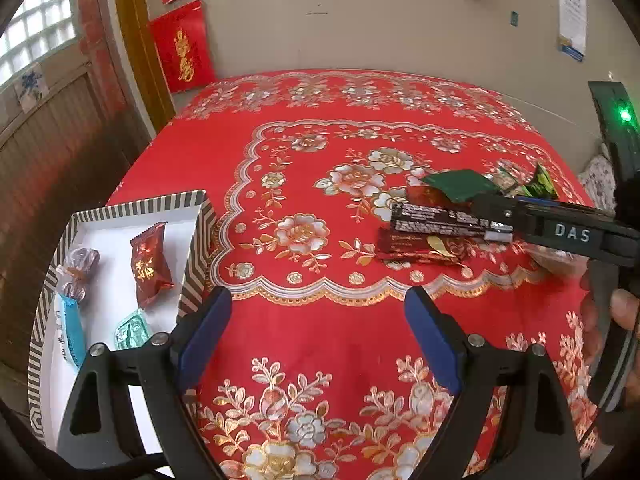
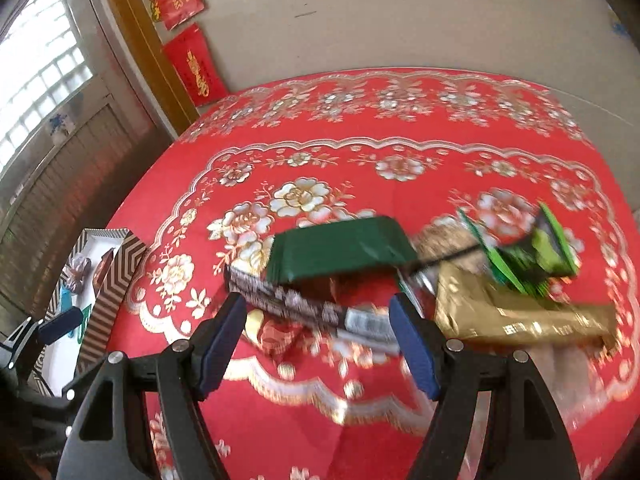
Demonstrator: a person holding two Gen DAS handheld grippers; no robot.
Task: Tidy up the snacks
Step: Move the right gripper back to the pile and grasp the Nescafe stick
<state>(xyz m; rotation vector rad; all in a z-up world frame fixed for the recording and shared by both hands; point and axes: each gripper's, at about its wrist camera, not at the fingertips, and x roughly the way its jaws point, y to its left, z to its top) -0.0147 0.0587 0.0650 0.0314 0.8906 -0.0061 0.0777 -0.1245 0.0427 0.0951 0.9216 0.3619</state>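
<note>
Near the table's [image 2: 400, 420] right edge, the light, crinkly black bar [image 2: 304, 306] suits a mid-length pinch; right gripper [image 2: 318, 342] and left gripper [image 1: 318, 330] gape wide, empty.

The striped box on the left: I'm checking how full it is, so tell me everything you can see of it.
The striped box is a shallow open tray with black-and-white striped walls and a white floor, looking like cardboard. It sits at the red tablecloth's left edge. Four wrapped snacks lie inside, leaving much floor bare. No gripper touches it.

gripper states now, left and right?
Left gripper: open, nothing between its blue pads, over the red floral tablecloth.
Right gripper: open, holding nothing, above the long black snack bar.
</note>
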